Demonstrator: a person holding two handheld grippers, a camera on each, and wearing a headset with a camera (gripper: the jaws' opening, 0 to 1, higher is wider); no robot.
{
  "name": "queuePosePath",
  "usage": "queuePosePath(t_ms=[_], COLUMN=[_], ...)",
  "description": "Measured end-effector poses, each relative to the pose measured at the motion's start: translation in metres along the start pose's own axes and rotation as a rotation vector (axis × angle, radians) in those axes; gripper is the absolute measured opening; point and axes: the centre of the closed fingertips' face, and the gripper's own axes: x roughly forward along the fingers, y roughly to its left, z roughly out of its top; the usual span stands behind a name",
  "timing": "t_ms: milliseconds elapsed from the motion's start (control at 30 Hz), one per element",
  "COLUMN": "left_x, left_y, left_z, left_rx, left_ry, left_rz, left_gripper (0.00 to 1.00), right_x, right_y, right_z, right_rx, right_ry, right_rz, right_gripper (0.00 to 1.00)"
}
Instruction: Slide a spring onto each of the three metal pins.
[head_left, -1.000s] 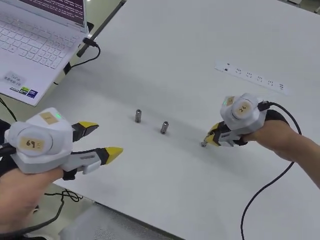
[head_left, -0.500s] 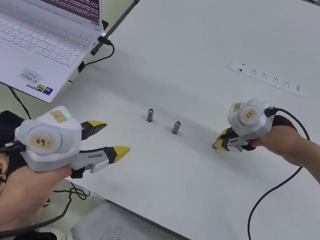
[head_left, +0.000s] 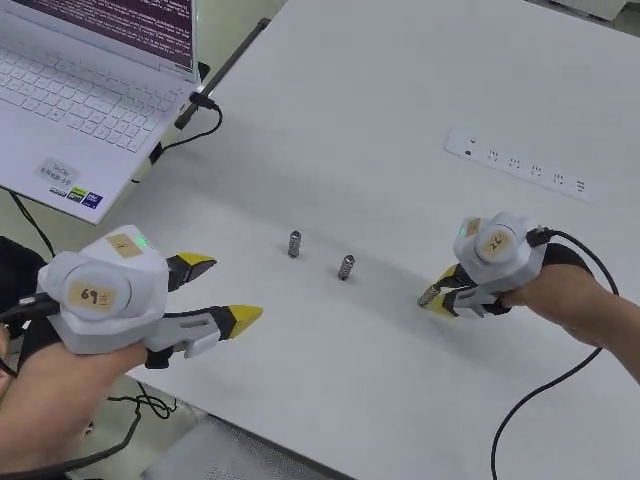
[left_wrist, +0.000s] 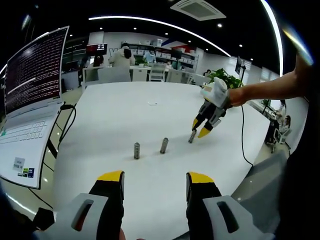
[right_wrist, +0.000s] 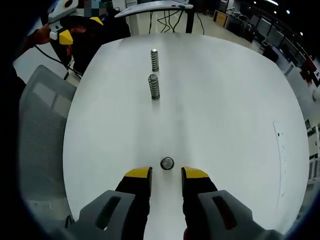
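Wide bare worktop (head_left: 400, 90) beyond the middle pin (head_left: 345, 267), an open run up to the power strip (head_left: 518, 166). Toward the laptop (head_left: 90, 90) a second pin (head_left: 294, 243) stands near it. On its other side the right gripper (right_wrist: 166, 172), fingers (right_wrist: 137, 175) parted, crowds the third pin (right_wrist: 166, 163).

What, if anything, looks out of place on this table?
Nothing stands out. Three small coiled metal springs stand in a row on the white table, the third just ahead of the open right tongs.

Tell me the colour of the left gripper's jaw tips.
Yellow, on the left gripper; clearest in the left gripper view.
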Motion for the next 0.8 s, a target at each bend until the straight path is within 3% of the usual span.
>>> queuePosePath(t_ms=[300,500,800], left_x=[-0.002,-0.004,-0.003], left_y=[-0.007,-0.013,-0.016], left_z=[0.006,0.009,0.009], left_rx=[0.015,0.019,0.023], left_ry=[-0.014,-0.023,-0.027], left_rz=[-0.017,-0.025,-0.043], left_gripper=[0.45,0.45,0.45], right_x=[-0.023,-0.038,-0.055], right_y=[0.009,0.019,0.035], right_z=[-0.015,-0.011,-0.005], right_rx=[0.066,0.162,0.252], right_ry=[-0.036,-0.132,-0.243], right_rz=[-0.057,-0.096,-0.142], right_gripper=[0.27,0.29,0.34])
